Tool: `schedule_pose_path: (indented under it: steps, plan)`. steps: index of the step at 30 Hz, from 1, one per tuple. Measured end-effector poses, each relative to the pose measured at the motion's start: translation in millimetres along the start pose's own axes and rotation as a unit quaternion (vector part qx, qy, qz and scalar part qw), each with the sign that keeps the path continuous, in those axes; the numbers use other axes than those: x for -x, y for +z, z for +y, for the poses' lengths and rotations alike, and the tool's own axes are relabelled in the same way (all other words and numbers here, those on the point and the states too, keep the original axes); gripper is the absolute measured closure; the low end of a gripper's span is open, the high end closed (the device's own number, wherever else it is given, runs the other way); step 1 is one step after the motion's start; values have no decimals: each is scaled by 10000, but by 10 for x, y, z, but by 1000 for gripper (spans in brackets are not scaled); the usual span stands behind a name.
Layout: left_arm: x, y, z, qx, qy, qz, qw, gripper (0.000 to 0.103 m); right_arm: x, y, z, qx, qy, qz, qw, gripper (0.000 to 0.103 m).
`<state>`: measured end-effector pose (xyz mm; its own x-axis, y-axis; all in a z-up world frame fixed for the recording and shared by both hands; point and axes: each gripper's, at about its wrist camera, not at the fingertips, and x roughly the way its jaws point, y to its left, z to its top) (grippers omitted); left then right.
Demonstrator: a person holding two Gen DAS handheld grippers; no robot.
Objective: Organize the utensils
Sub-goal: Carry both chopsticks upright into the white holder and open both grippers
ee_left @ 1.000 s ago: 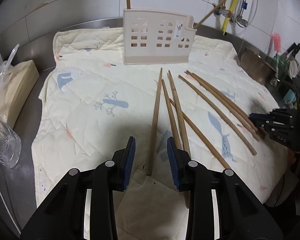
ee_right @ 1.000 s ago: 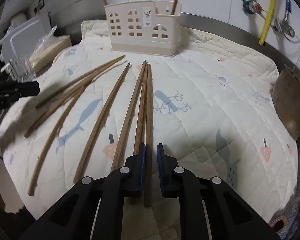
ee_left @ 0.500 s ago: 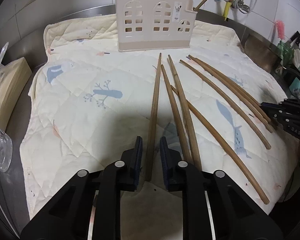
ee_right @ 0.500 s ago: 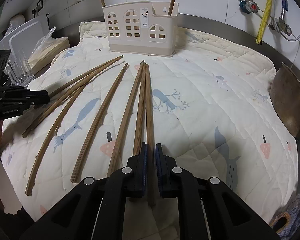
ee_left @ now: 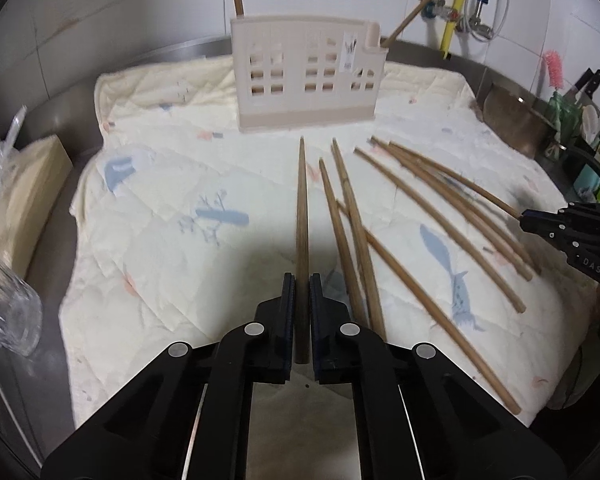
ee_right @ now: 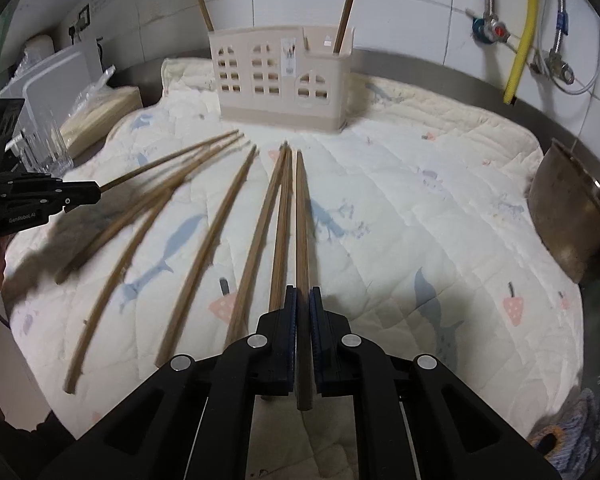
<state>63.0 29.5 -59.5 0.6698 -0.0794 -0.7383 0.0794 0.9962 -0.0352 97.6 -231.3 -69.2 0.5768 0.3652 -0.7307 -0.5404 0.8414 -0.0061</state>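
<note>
Since a second ago our left gripper (ee_left: 299, 294) has closed from wide apart onto the leftmost chopstick (ee_left: 301, 216), and the pads now press its thick end from both sides. Our right gripper (ee_right: 303, 306) was already narrow then; it clamps the rightmost chopstick (ee_right: 301, 220) near its thick end, and that stick points toward the holder.

From the left wrist view, two more chopsticks (ee_left: 348, 224) lie just right of the held one, with a third crossing under them. Further right we see a loose fan of curved chopsticks (ee_left: 452, 208) on the quilted cloth (ee_left: 160, 208), reaching to where our right gripper enters the view.

From the right wrist view, two chopsticks (ee_right: 278, 216) lie just left of the held one, touching each other along their length.

Beyond the tips stands the beige utensil holder (ee_left: 306, 80), upright at the back of the cloth, with one chopstick standing at each end of it. A clear glass (ee_left: 4, 308) sits on the steel table (ee_left: 48, 248) at the left.
</note>
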Motion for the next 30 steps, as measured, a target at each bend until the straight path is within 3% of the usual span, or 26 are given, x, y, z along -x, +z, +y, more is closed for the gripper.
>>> schedule_pose_path:
  steps: [14, 30]
  plan:
    - [502, 585, -58, -153, -50, -890, 9959, 97, 477, 576, -49, -144, 84, -1032, 9945, 97]
    - [715, 1450, -51, -277, -257, -1324, 9905, 97, 843, 1513, -121, 56, 325, -1523, 9878, 97]
